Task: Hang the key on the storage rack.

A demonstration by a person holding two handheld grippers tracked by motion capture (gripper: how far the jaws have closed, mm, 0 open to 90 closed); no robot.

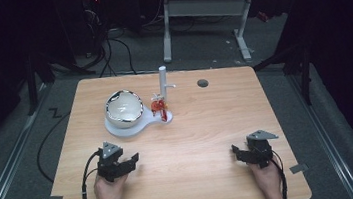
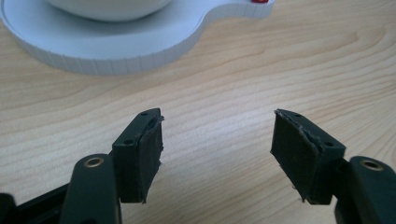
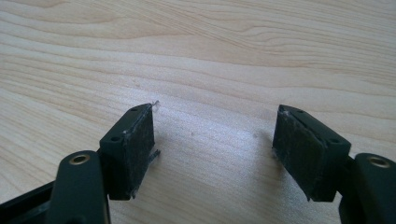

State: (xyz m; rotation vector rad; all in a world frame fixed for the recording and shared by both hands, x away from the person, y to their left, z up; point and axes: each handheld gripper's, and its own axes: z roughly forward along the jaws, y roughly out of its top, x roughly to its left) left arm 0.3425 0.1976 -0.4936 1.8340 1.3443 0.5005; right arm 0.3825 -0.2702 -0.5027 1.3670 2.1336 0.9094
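Two tongs rest released on the tabletop (image 1: 194,142), empty. Bowl (image 1: 123,108) on its white base (image 2: 116,51) lies just ahead of left tongs (image 1: 121,166); right tongs (image 1: 243,153) well apart.

The left tool (image 1: 121,162) and right tool (image 1: 245,153) each sit in a hand low over the table, their 2 jaws spread wide.

Near half of the table (image 1: 194,142) lies bare — free passage between both hands. Obstacles stand far-centre: bowl (image 1: 123,108) on white base (image 1: 118,131), upright post (image 1: 163,83).
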